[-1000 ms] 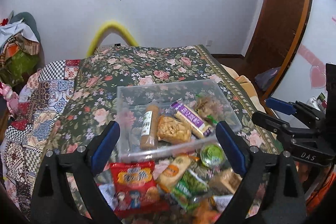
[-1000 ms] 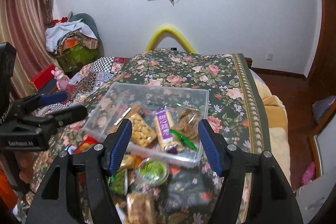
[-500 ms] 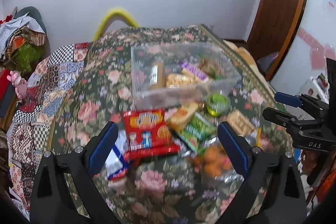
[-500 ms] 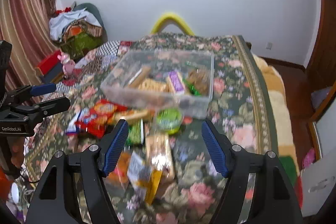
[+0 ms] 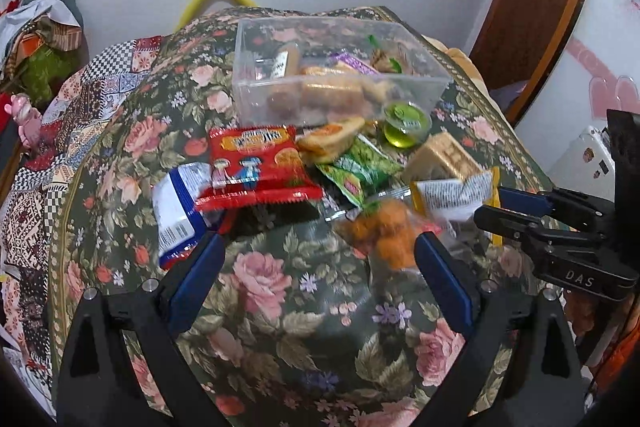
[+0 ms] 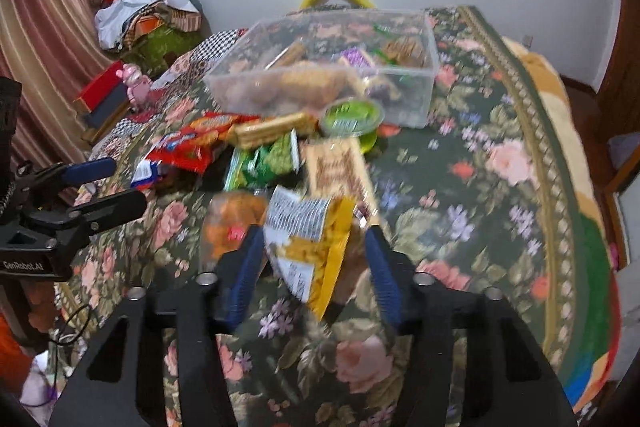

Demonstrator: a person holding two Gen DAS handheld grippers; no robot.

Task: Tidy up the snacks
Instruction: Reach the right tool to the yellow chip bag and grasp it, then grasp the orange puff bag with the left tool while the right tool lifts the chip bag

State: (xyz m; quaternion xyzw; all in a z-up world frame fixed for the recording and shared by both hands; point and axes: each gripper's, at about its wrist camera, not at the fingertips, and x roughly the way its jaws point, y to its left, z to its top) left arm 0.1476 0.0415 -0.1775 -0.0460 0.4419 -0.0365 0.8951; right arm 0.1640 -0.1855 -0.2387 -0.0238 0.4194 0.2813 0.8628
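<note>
A clear plastic box (image 5: 280,95) (image 6: 420,99) with several snacks inside stands on the floral cloth. In front of it lie a red snack bag (image 5: 256,163) (image 6: 188,147), a blue-white packet (image 5: 176,203), a green packet (image 5: 356,167) (image 6: 264,163), a green jelly cup (image 5: 406,125) (image 6: 352,117), a cracker pack (image 5: 444,157) (image 6: 340,171), an orange snack bag (image 5: 384,235) (image 6: 232,223) and a yellow packet (image 5: 452,195) (image 6: 312,247). My left gripper (image 5: 316,267) is open above bare cloth, near the pile. My right gripper (image 6: 314,267) is open, its fingers either side of the yellow packet.
The table is covered by a dark floral cloth (image 5: 280,307) (image 6: 480,187), with a patchwork cloth (image 5: 32,167) at the left. Clothes are piled on a chair (image 6: 152,15) at the back left. A wooden door (image 5: 540,7) is at the right.
Both grippers have pulled back from the box and dropped toward the near pile. The right gripper's fingers have come around the yellow packet and narrowed somewhat.
</note>
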